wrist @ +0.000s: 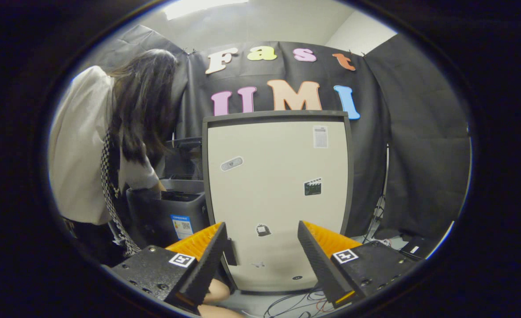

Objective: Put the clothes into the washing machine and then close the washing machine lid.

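**Washer stands ahead with its pale panel upright**

The washer [278,194] fills the centre of the frame: a tall cream panel with a dark grey rim, standing upright and facing the camera. Whether this panel is the raised lid or the machine's front, I cannot tell. Small stickers [312,187] dot it, one at mid right, one at mid left, one near the upper right corner and one low in the middle.

The hand-held gripper [262,256] sits at the bottom centre, its fingers [317,260] spread wide apart with nothing between them; the lower part of the panel shows through the gap, just beyond the tips.

Left of the washer, a dark grey bin [167,216] with a blue-and-white label stands close beside it. A person [105,145] in a white top with long dark hair bends over the bin at the left of the frame, one hand at its rim.

Cables [295,304] lie on the floor at the bottom centre, below the panel. Black cloth [415,145] hangs behind everything.
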A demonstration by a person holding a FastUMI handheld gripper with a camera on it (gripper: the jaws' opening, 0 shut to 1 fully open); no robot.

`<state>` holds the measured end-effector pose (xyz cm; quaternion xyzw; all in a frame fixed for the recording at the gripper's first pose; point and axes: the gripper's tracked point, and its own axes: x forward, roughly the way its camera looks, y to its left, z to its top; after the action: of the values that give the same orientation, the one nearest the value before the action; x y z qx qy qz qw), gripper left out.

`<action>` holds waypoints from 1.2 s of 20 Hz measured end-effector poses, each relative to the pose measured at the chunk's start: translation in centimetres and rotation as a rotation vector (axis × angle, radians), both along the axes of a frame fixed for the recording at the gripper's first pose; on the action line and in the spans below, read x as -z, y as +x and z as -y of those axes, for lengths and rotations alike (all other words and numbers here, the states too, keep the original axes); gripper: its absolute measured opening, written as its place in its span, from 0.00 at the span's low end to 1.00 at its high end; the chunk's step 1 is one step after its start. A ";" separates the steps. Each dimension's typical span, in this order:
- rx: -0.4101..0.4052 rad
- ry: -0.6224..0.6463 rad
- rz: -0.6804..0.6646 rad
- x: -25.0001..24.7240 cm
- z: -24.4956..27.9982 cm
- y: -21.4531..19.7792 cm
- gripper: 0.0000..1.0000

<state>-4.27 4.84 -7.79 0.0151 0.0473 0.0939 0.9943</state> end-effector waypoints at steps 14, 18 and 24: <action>0.002 -0.001 0.001 0.4 0.0 0.6 0.97; 0.000 -0.003 0.005 0.7 -0.1 0.7 0.97; -0.003 -0.001 0.010 1.1 -0.2 1.4 0.97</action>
<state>-2.90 5.06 -8.94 0.0140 0.0423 0.0953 0.9945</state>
